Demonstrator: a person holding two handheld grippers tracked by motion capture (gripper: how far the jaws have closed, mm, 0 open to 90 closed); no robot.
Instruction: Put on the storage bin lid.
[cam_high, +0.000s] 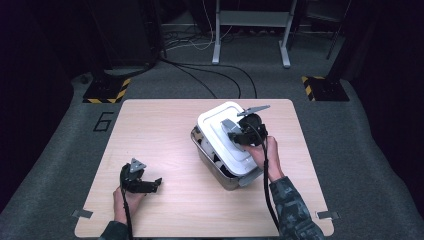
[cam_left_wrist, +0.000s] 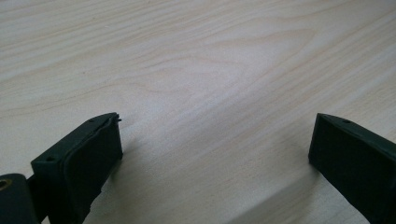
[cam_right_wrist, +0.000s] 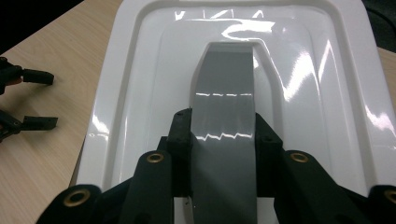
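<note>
A white plastic lid (cam_high: 218, 131) with a grey handle (cam_right_wrist: 226, 88) lies over a metal container (cam_high: 206, 156) at the table's middle right. It sits a little askew, and a dark gap shows under its near edge. My right gripper (cam_right_wrist: 223, 119) is shut on the grey handle, one jaw on each side of it; in the high view the right gripper (cam_high: 239, 131) reaches over the lid from the near side. My left gripper (cam_high: 156, 184) rests low over the bare wood at the front left, its jaws wide apart with nothing between them (cam_left_wrist: 215, 123).
The light wooden table (cam_high: 160, 130) has bare room to the left of and in front of the container. The left gripper (cam_right_wrist: 32, 98) shows at the left edge of the right gripper view. Grey carpet, cables and stand legs (cam_high: 250, 30) lie beyond the table's far edge.
</note>
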